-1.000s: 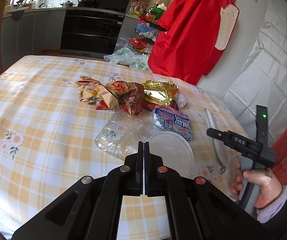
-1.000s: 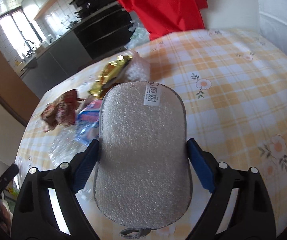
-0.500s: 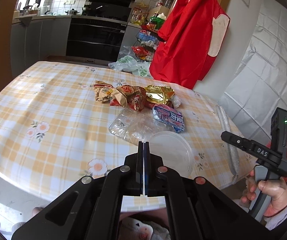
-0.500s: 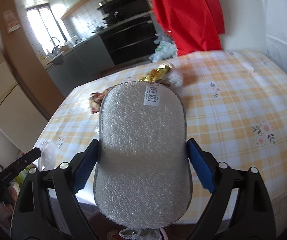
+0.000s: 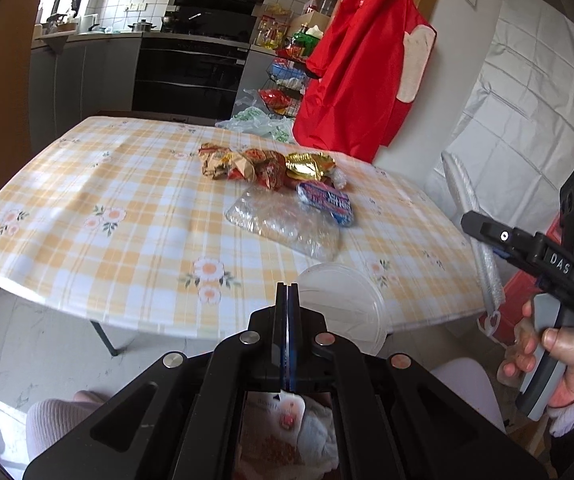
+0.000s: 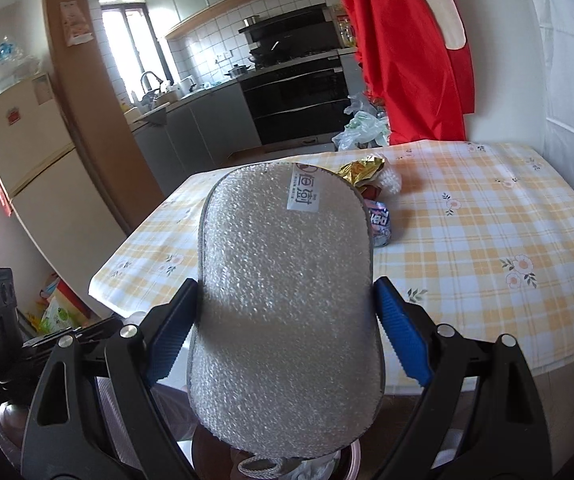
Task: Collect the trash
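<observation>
- Both grippers have pulled back from the yellow-checked, flower-printed tablecloth [image 5: 99, 196] since a second ago; its near edge and the pale floor under it now show in the left wrist view, where before the cloth filled the frame.
- Left gripper [image 5: 287, 292], at 6 o'clock in its own view, has its two black fingers pressed together; the round clear plastic lid [image 5: 343, 304] sits just to the right of them, over the cloth's near edge, and I cannot tell whether it is pinched.
- Right gripper [image 6: 285, 320] clamps the grey, oval, bumpy sponge pad [image 6: 287, 300] between its blue pads [image 6: 401, 336], jaws spread wide around it; the pad's white label points to 12 o'clock.
- Seen from the left wrist, that pad is edge-on at 3 o'clock, with the person's right hand [image 5: 559, 364] on the handle at 4 o'clock.
- Trash lies near the middle of the cloth: crumpled brown-and-red snack wrappers [image 5: 243, 164], a gold foil wrapper [image 5: 309, 165] touching them on the right, a blue-and-pink snack packet [image 5: 327, 202] just below that, and a crumpled clear plastic bag [image 5: 283, 222] toward 6 o'clock of the pile.
- A red garment [image 5: 359, 72] hangs at 1 o'clock beyond the table.
</observation>
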Action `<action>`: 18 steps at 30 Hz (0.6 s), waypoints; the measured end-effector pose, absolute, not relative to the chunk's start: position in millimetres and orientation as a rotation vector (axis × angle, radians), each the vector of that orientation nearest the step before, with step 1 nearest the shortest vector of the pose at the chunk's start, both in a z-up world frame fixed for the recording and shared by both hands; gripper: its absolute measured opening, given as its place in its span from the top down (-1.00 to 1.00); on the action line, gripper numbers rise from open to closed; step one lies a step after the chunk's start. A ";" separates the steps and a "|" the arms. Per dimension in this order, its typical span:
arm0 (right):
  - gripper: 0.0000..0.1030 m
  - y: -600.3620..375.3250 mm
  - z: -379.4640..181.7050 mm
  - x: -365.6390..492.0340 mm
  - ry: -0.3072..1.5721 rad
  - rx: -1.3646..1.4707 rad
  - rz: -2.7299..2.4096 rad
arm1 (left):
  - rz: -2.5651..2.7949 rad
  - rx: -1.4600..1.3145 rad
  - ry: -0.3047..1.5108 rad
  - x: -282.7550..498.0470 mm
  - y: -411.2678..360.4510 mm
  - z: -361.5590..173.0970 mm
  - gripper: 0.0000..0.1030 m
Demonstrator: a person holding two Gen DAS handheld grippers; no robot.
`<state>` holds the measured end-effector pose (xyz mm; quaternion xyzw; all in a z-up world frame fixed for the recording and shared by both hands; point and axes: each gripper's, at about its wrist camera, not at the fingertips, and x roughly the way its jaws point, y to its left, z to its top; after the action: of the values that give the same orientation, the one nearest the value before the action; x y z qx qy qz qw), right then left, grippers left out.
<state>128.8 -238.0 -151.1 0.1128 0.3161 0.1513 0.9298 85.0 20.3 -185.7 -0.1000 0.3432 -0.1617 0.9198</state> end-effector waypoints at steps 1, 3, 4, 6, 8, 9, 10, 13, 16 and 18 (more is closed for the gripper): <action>-0.68 -236.0 -151.2 124.7 0.650 0.227 0.311 | -0.334 -0.207 0.711 82.5 20.2 -187.4 0.98; -0.68 -232.7 -152.4 116.2 0.656 0.222 0.314 | -0.341 -0.205 0.726 76.4 19.1 -192.1 0.98; -0.68 -231.8 -152.8 112.6 0.658 0.220 0.315 | -0.344 -0.202 0.734 73.6 17.6 -194.5 0.98; -0.68 -230.9 -154.3 105.1 0.663 0.218 0.313 | -0.350 -0.196 0.748 69.2 15.1 -200.0 0.98; -0.68 -231.2 -154.9 98.3 0.667 0.223 0.313 | -0.359 -0.192 0.765 65.0 12.3 -205.1 0.98; -0.68 -231.1 -154.7 95.4 0.668 0.222 0.312 | -0.364 -0.188 0.771 63.2 11.1 -207.2 0.98; -0.68 -230.9 -155.2 93.9 0.668 0.220 0.311 | -0.368 -0.179 0.779 60.6 8.8 -209.7 0.97; -0.68 -230.3 -154.3 86.4 0.671 0.217 0.312 | -0.382 -0.181 0.800 57.7 6.4 -213.5 0.89; -0.68 -229.3 -154.9 78.0 0.674 0.214 0.318 | -0.385 -0.191 0.804 55.7 7.6 -214.1 0.33; -0.68 -228.2 -156.7 73.7 0.679 0.208 0.322 | -0.382 -0.207 0.789 53.2 10.2 -211.2 0.12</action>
<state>73.7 -228.2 -156.7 0.1013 0.3308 0.1570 0.9250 53.2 10.2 -211.2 -0.1000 0.3814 -0.1846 0.9003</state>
